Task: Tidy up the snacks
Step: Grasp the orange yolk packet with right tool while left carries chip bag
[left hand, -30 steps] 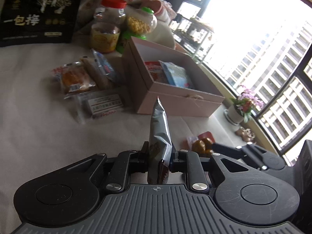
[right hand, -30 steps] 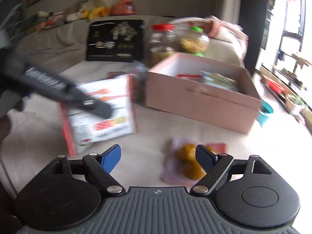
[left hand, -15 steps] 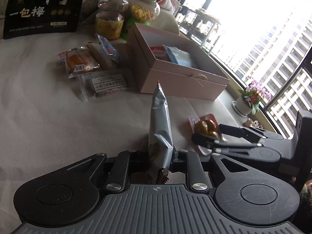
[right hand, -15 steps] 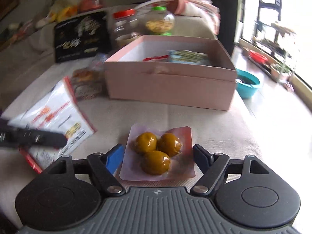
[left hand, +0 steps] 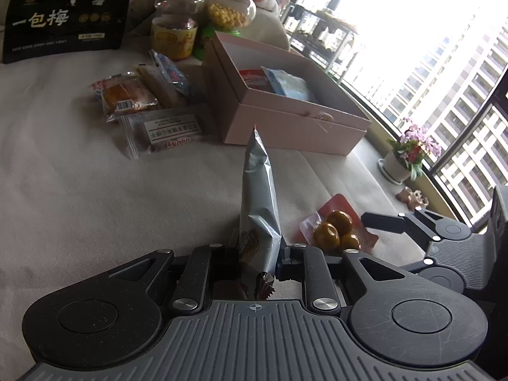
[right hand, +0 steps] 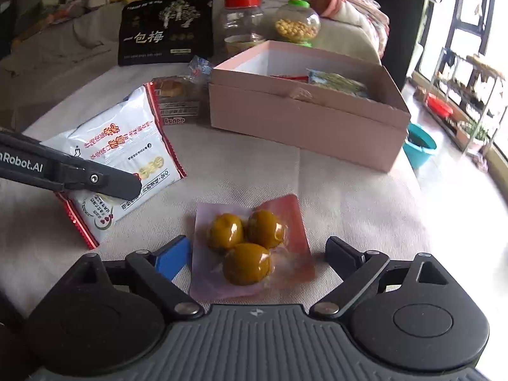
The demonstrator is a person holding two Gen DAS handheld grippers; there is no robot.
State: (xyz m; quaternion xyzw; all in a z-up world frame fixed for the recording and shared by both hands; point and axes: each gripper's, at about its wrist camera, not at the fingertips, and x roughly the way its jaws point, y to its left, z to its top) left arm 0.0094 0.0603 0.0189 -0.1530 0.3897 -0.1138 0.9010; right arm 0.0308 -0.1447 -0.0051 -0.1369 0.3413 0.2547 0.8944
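Observation:
My left gripper point(left hand: 257, 255) is shut on a white and red snack bag point(left hand: 257, 197), held edge-on above the cloth; its printed face shows in the right wrist view point(right hand: 117, 158). My right gripper point(right hand: 257, 252) is open, its jaws on either side of a clear pack of three yellow-brown plums point(right hand: 247, 238) lying on the cloth; the pack also shows in the left wrist view point(left hand: 336, 228). An open pink box point(right hand: 304, 120) with a few packets inside stands behind, also in the left wrist view point(left hand: 285, 117).
Wrapped cakes and biscuit packs point(left hand: 149, 108) lie left of the box. A black plum bag point(left hand: 66, 12), a red-lidded jar point(left hand: 177, 16) and a green-capped jar point(left hand: 230, 12) stand at the back. A teal bowl point(right hand: 419, 143) and a potted plant point(left hand: 409, 155) are by the window.
My right gripper has moved forward and down until the plum pack lies between its open jaws. My left gripper has kept hold of the snack bag and shifted slightly.

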